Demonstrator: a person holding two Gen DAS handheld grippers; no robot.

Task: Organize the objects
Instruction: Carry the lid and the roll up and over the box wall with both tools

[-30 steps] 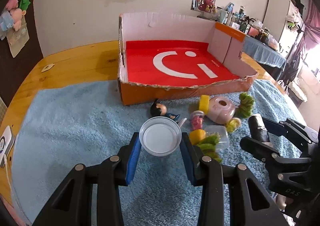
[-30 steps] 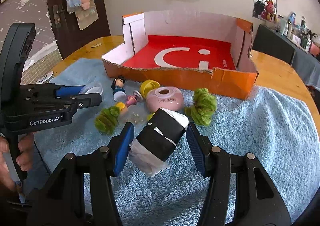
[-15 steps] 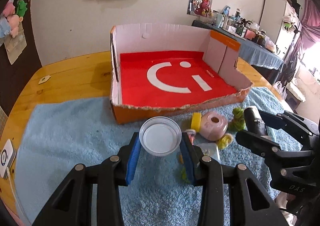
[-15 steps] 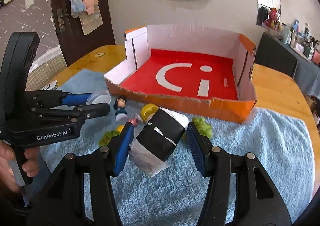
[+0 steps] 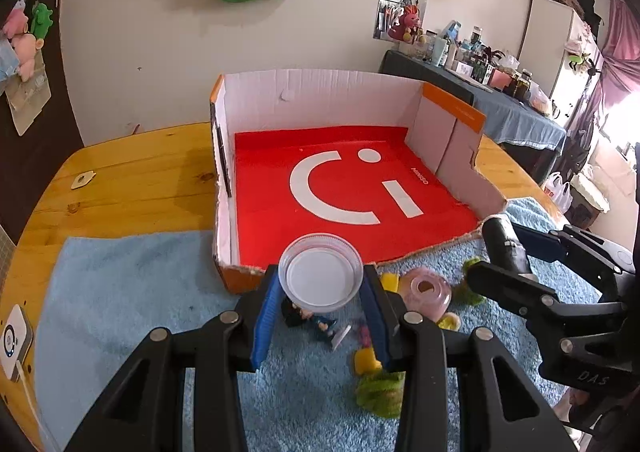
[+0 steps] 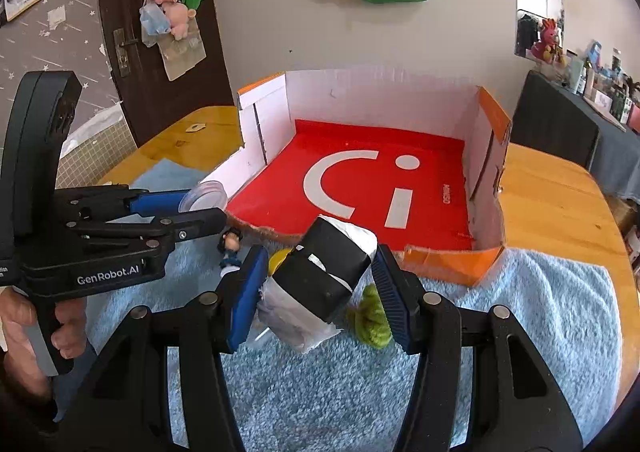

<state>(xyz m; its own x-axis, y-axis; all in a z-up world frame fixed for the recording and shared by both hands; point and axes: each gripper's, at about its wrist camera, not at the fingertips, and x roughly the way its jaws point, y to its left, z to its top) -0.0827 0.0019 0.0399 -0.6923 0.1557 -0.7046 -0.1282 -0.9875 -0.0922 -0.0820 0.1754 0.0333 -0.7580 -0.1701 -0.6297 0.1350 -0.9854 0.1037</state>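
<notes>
Now your right gripper [image 6: 318, 286] is clenched on the black-and-white roll [image 6: 322, 274]. The roll sits between the blue fingers [image 6: 246, 294], and its long way tilts up and away, toward the cardboard box [image 6: 486, 155]. Your left gripper [image 5: 320, 286] squeezes the clear round lid [image 5: 321, 272] flat between its fingers [image 5: 266, 316], with the open side facing up. Both things hang over the box's torn front edge. The box has a red bottom with nothing lying in it. Down on the blue towel [image 5: 120, 292] on the worktop [image 5: 132, 179] lie a little doll [image 5: 298, 316], a pink round pot [image 5: 424, 292] and green fuzzy toys [image 5: 380, 392].
</notes>
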